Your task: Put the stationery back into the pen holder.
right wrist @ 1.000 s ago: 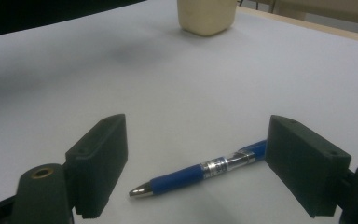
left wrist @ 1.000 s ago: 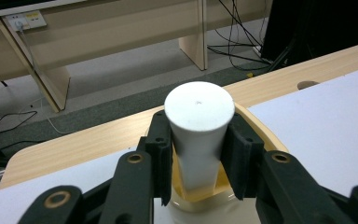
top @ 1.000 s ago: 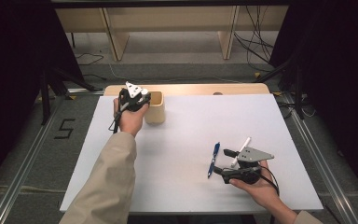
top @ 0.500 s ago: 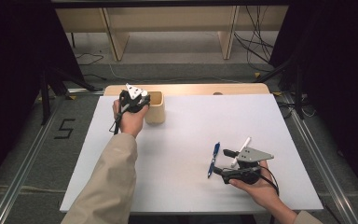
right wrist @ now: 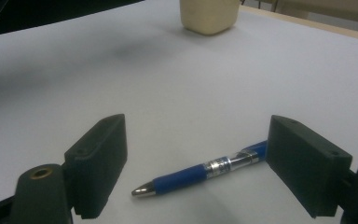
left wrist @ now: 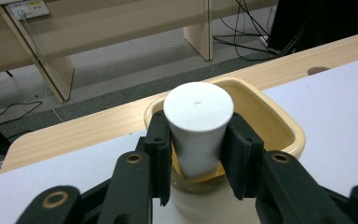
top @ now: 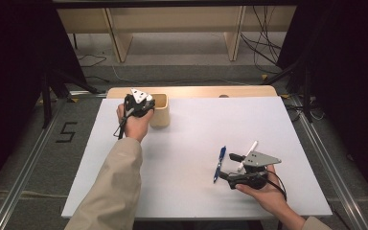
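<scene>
At eleven o'clock: your left gripper (left wrist: pixel 196 154) clenches white tapered plastic cup (left wrist: pixel 198 123) over beige plastic bin (left wrist: pixel 279 122), unreleased.
At five o'clock: your right gripper (right wrist: pixel 198 163) gapes around blue ballpoint pen (right wrist: pixel 200 173), ungrasped.

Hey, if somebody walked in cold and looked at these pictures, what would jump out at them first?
Probably the white cup, bottom up, clamped between the left gripper's black jaws just above a yellow tub at the table's far left. Next, the blue pen lying on the white tabletop between the right gripper's wide-open jaws, near the front right.
</scene>
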`<state>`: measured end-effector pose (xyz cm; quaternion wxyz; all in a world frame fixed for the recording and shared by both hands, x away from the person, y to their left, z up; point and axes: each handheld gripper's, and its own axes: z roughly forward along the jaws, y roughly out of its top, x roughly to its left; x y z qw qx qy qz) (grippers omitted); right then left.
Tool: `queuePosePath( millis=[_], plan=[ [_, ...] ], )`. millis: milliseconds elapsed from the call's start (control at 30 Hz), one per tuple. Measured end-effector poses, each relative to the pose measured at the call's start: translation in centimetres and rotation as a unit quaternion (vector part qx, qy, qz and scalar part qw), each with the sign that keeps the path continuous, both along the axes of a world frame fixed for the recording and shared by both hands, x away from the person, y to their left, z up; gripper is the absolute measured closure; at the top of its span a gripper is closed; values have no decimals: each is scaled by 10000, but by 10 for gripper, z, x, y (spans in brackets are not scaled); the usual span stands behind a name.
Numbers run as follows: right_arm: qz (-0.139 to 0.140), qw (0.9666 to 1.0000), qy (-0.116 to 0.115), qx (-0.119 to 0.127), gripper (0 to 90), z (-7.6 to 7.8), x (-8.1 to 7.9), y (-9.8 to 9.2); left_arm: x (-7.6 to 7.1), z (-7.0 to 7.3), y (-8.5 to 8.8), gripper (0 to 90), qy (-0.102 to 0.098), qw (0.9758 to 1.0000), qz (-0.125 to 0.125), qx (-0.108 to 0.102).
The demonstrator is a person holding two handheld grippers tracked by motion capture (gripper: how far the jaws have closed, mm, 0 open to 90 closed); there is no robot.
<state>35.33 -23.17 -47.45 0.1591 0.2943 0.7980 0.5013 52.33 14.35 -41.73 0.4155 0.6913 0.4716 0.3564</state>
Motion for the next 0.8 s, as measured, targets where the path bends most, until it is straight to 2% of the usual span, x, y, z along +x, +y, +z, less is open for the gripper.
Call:
queuePosePath(
  millis=[200, 333, 433, 467, 567, 600, 633, 733, 800],
  plan=[
    [44, 9999, 68, -81, 216, 1, 0, -1, -1, 0, -1, 640, 33, 9999, 76, 71],
    [48, 9999, 60, -65, 215, 1, 0, -1, -4, 3, -1, 482, 94, 9997, 208, 96],
    [38, 10000, 65, -58, 214, 1, 0, -1, -9, 6, 0, 418, 132, 9996, 242, 38],
    [14, 10000, -2, 8, 215, 0, 0, 0, -11, 8, 0, 395, 132, 9996, 246, 56],
    [60, 9999, 28, -85, 215, 1, 0, -1, -18, 11, 0, 349, 64, 9998, 189, 37],
    [32, 9999, 81, -76, 214, 2, -1, -1, -21, 12, 0, 339, 45, 9999, 154, 30],
    [-11, 10000, 2, 25, 214, 1, -1, 0, -24, 13, 0, 337, 37, 9999, 104, 11],
    [-17, 10000, -9, 29, 214, 1, 0, 0, -35, 16, -2, 299, 10, 10000, 23, -87],
    [-12, 10000, 3, 11, 214, 1, -1, -1, -43, 18, -4, 270, -14, 10000, -50, -73]
  ],
)
